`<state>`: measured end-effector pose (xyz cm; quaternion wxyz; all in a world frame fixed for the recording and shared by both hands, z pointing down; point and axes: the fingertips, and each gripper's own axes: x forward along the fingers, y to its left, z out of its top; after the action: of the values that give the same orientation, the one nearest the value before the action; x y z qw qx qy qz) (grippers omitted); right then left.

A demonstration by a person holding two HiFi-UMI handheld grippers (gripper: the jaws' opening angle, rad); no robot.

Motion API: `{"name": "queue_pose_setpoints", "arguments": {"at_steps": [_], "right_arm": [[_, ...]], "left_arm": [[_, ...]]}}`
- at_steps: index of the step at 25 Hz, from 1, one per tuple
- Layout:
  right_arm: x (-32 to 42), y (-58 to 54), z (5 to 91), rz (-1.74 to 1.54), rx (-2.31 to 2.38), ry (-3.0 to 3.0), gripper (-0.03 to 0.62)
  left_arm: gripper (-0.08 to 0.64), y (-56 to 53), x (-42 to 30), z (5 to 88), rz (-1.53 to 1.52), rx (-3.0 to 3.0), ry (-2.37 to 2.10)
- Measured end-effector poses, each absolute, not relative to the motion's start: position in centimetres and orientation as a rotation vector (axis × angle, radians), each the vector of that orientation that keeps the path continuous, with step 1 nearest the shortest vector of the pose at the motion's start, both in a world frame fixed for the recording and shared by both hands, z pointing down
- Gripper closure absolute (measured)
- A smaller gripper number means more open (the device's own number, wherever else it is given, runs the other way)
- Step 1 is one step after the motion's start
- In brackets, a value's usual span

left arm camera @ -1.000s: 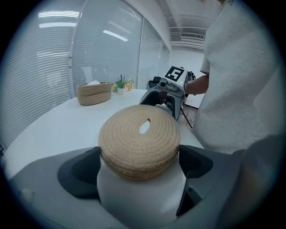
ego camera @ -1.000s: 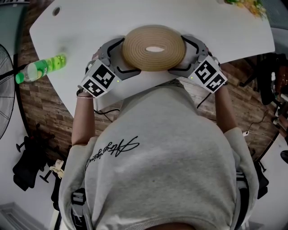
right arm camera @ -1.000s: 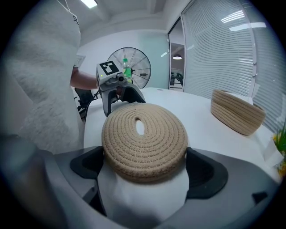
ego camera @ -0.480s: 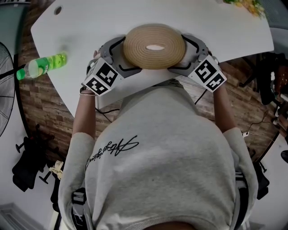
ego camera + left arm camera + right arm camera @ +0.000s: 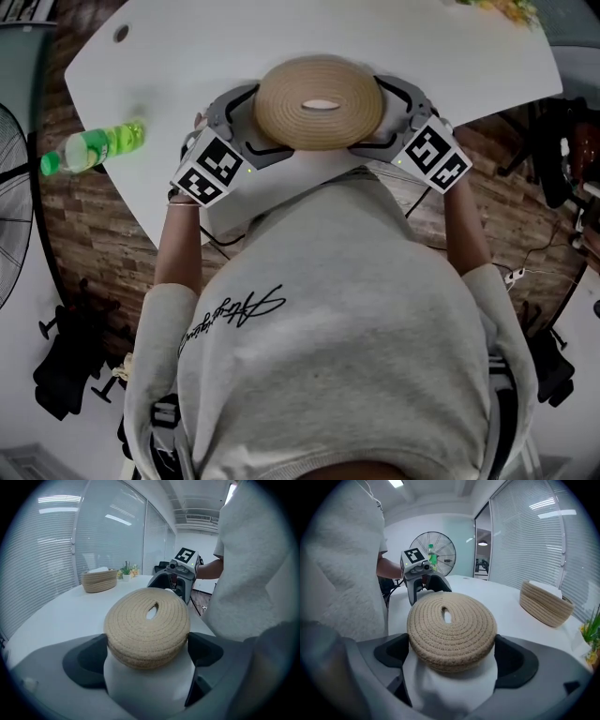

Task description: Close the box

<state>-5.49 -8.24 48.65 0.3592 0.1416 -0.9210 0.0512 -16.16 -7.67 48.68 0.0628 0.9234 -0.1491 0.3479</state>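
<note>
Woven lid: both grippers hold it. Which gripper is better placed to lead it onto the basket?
Right, probably. The left gripper and right gripper both clamp the woven lid, but the basket looks nearer in the right gripper view, beside the plant at the right of the table.

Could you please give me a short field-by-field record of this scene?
Held object: woven lid with a slot in its centre
Left gripper: shut on the lid's side
Right gripper: shut on the opposite side
Box: woven basket, no lid on it, standing apart further along the table
Other: green bottle near the table's edge
</note>
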Motion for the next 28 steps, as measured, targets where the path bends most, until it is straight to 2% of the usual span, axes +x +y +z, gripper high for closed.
{"name": "queue_pose_setpoints", "arguments": {"at_steps": [14, 28], "right_arm": [[-6.4, -9.0, 46.9, 0.090, 0.405, -2.387, 0.018], [-2.9, -13.7, 45.0, 0.018, 0.278, -2.437, 0.018]], "left_arm": [[0.031, -8.6, -17.1, 46.5, 1.039, 2.862, -0.477], [0.031, -12.1, -13.4, 44.6, 1.011, 2.822, -0.640]]}}
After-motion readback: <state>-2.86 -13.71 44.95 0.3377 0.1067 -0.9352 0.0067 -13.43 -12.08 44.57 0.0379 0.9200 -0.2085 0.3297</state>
